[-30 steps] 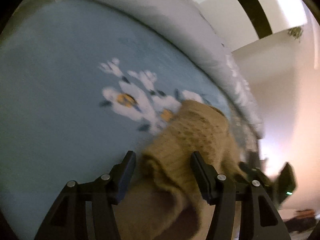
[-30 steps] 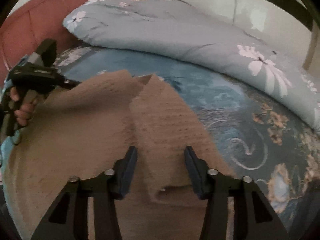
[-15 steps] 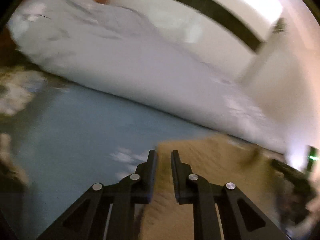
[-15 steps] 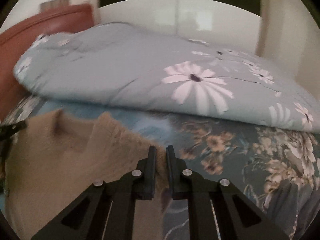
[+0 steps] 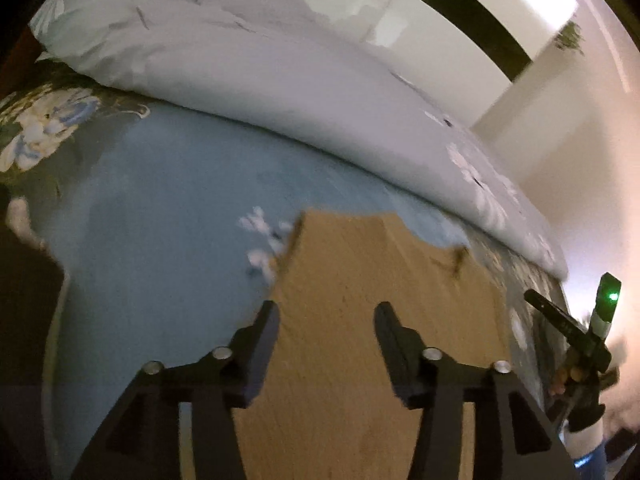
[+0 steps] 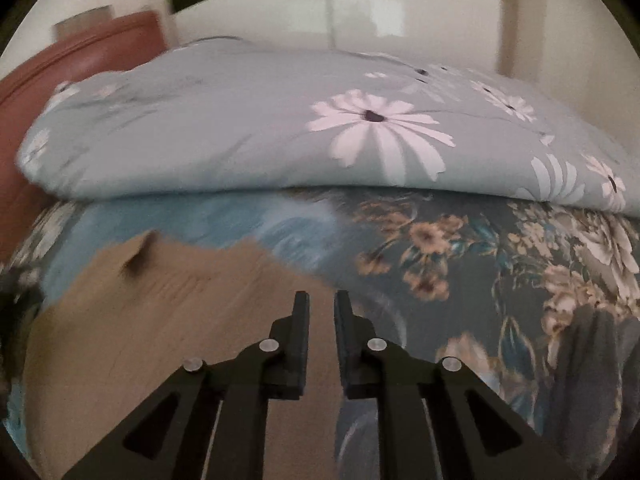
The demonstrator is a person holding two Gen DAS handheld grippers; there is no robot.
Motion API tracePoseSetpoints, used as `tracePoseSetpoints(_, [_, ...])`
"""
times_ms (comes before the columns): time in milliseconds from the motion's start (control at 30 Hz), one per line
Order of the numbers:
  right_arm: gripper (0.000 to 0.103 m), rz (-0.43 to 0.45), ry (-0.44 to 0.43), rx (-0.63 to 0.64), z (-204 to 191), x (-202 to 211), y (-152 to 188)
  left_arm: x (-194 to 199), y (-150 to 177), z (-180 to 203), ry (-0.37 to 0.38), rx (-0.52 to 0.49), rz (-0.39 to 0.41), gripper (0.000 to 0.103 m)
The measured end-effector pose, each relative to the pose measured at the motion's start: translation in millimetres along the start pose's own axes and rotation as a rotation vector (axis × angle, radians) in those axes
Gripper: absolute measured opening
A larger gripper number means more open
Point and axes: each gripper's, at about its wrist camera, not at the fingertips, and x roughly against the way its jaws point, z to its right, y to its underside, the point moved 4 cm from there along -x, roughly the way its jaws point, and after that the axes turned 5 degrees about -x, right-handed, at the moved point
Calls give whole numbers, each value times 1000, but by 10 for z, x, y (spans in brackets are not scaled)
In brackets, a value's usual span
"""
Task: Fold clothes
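The tan knitted sweater point(image 5: 372, 320) lies spread flat on the blue floral bedsheet point(image 5: 160, 208), in front of the rolled pale-blue daisy-print duvet point(image 6: 280, 128). The left gripper point(image 5: 326, 320) hovers over the sweater's left portion with its fingers spread apart and nothing between them. The right gripper point(image 6: 322, 312) sits at the sweater's right edge with its fingers nearly together; whether they pinch the fabric cannot be determined, as a narrow gap shows between them. Risk: if the right fingers hold only a thin layer or none, lifting is likely to drop the edge and leave the fold crooked; loose knit may also sag and bunch. Only the left wrist view shows the right gripper from outside, with a green indicator light point(image 5: 612, 294); only the right wrist view shows the red-brown padded headboard point(image 6: 80, 52).
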Motion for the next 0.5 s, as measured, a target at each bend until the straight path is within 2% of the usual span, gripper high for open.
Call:
tracePoseSetpoints(33, [33,-8,-32,19,-64,137,146,69,79,27,-10,-18,-1,57])
tracePoseSetpoints(100, [40,-26,-68,55,-167,373,451,259,283,96,-41,-56,5,59])
tracePoseSetpoints(200, [40,-59,-91,69,-214,670,905,519,626,126,-76,-87,8,61])
tracePoseSetpoints(367, [45,-96,-137,-58,-75,1066,1611,874,1159,188,-79,-103,13,66])
tracePoseSetpoints(500, [47,-127,-152,-146,41,1283,2057,1116,1615,22,-84,-46,12,68])
